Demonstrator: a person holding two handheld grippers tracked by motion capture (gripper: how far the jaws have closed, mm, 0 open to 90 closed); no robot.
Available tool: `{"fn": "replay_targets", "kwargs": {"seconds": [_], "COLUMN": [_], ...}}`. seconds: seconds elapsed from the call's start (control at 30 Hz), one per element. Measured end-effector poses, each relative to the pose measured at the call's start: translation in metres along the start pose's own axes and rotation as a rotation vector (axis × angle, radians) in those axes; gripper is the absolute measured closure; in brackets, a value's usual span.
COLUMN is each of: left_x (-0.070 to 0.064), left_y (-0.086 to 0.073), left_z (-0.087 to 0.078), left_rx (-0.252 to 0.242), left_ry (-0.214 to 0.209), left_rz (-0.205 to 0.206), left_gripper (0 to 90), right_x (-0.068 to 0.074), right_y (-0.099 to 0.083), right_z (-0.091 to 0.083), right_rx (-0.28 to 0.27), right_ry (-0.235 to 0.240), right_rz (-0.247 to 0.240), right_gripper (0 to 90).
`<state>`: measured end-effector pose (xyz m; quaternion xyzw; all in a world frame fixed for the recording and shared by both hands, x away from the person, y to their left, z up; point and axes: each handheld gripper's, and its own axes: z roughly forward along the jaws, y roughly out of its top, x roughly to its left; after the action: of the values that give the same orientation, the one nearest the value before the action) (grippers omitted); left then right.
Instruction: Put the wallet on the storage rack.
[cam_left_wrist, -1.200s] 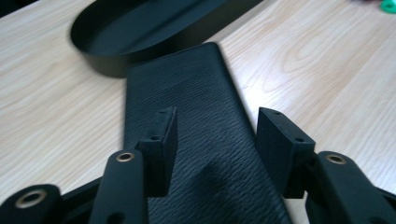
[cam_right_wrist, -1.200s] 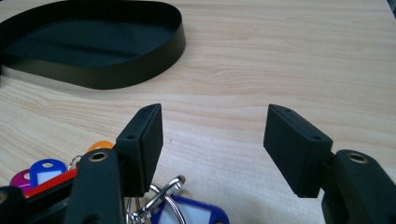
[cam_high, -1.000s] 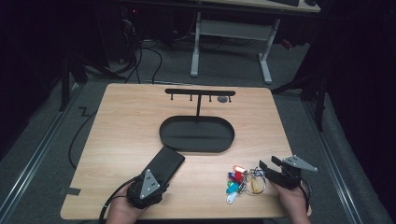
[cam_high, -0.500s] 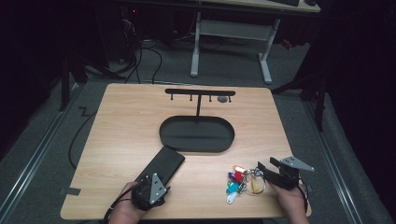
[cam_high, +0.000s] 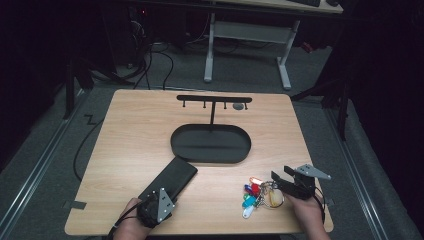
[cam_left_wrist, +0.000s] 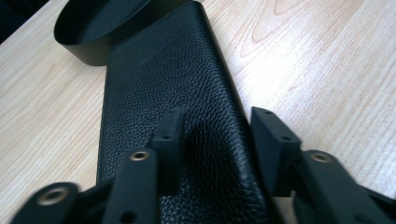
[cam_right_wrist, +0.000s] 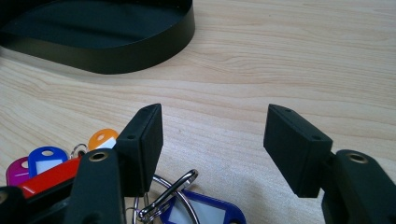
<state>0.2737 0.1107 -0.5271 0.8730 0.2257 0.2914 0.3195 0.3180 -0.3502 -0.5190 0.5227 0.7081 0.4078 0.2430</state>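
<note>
Left gripper (cam_high: 161, 197) low at the near left of the wooden table (cam_high: 140, 130), jaws set apart astride the near end of the black leather case (cam_left_wrist: 173, 88), one jaw on its grained top and the other at its right edge, pads not seen pressing it. Case lying flat and slanted, far end just beside the black oval tray (cam_high: 210, 145) of the key stand (cam_high: 214, 100). Right gripper (cam_right_wrist: 212, 140) at the near right, jaws wide and holding nothing, just above the bunch of keys with coloured tags (cam_high: 256, 192) and its ring (cam_right_wrist: 163, 196).
</note>
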Motion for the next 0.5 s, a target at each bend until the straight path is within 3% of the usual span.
{"fn": "replay_targets", "kwargs": {"seconds": [0.17, 0.5], "left_x": [0.005, 0.024], "left_y": [-0.002, -0.003], "left_z": [-0.005, -0.025], "left_rx": [-0.010, -0.132], "left_ry": [-0.001, 0.039], "left_rz": [-0.016, -0.121], "left_gripper": [68.6, 80.5], "right_x": [-0.002, -0.006], "right_y": [0.000, -0.002], "right_z": [-0.001, -0.003], "right_rx": [-0.003, -0.009], "right_ry": [0.003, 0.010], "right_rz": [0.008, 0.033], "right_gripper": [37.7, 37.8]}}
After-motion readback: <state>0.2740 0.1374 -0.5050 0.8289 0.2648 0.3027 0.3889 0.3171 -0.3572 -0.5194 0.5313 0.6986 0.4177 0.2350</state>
